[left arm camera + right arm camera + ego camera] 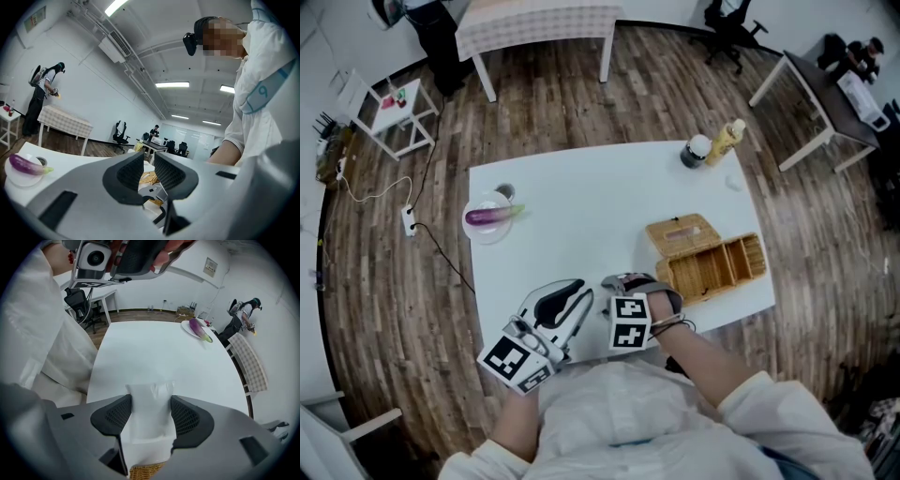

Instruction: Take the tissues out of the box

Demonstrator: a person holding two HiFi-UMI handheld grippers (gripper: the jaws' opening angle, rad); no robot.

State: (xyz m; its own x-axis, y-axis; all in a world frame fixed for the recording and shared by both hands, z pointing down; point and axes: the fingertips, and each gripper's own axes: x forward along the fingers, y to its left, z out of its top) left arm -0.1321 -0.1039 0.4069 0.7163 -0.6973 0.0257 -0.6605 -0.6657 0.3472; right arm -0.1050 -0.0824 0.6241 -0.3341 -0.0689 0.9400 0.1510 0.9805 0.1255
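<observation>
The tissue pack (pixel 148 425), a soft white packet, sits squarely between the jaws of the right gripper (pixel 151 401). Both ribbed pads lie against its sides, so I take it as gripped, with the jaws held wide by the packet's width. The gripper points steeply down at the table (pixel 581 202), and the packet's far end shows against bare white tabletop, not wicker. Only a sliver of weave shows at the root of the jaws. The wicker box (pixel 712 267) stands open just to the right, its lid (pixel 680 234) thrown back on the far side.

My reading is that the packet is already clear of the box and the step in hand is setting it down. The next move calls for a flat landing on the table and then parting the jaws without dragging the soft wrapper.

The left gripper (pixel 149 161) is held level near the table's near edge, beside the right one, its jaws a narrow gap apart with nothing in them.

The near edge is close to the right gripper, so the packet should land further in. There is plenty of bare table toward the far left. The plate (pixel 473 232) with an eggplant (pixel 490 216) at the far left and the bottles (pixel 724 142) at the far right are well apart from it
</observation>
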